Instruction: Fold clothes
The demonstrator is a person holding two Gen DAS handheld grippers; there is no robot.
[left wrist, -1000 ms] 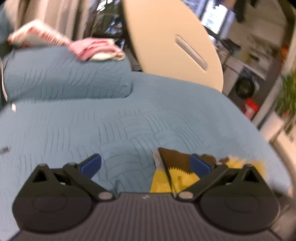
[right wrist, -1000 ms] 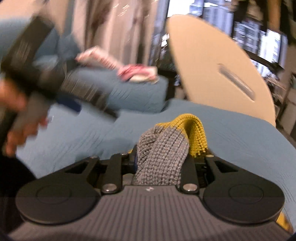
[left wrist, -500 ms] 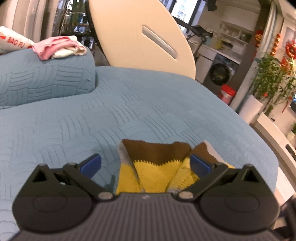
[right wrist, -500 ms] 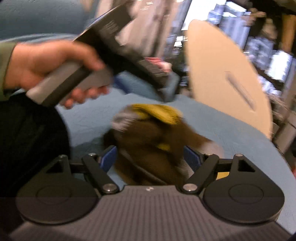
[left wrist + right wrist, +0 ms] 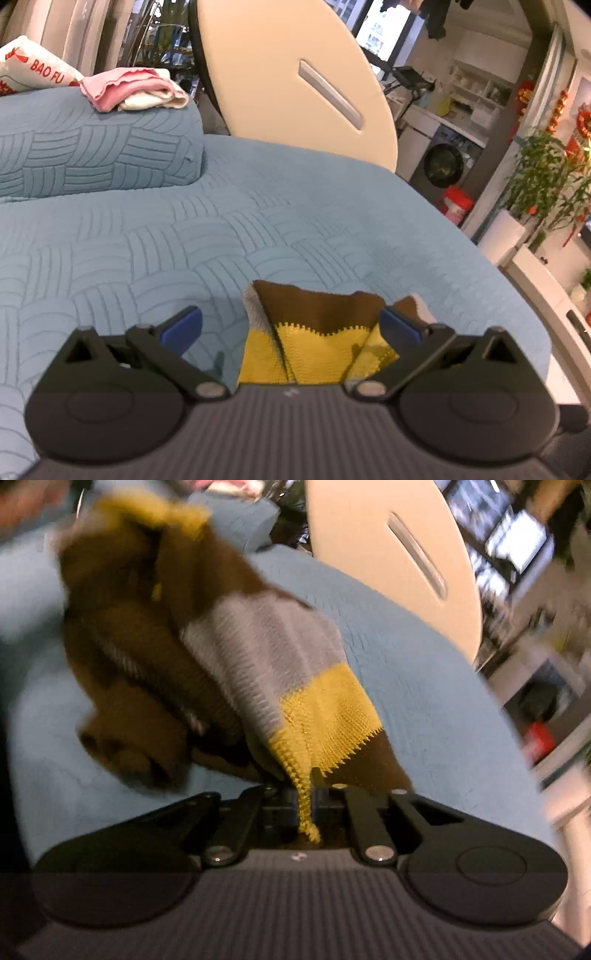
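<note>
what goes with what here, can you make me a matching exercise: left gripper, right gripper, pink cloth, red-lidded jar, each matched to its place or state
Things:
1. left gripper
2. right gripper
3. pink cloth
4. red-lidded jar

Places or states:
A. on top of the blue cushion
B. shut on an edge of the knitted garment
C. on the floor by the washing machine
D. open, above the garment lying on the blue cover

Pairs: 1-D, 2-B, 3-A, 4-C

Sweater (image 5: 321,325) on bed (image 5: 258,229)
</note>
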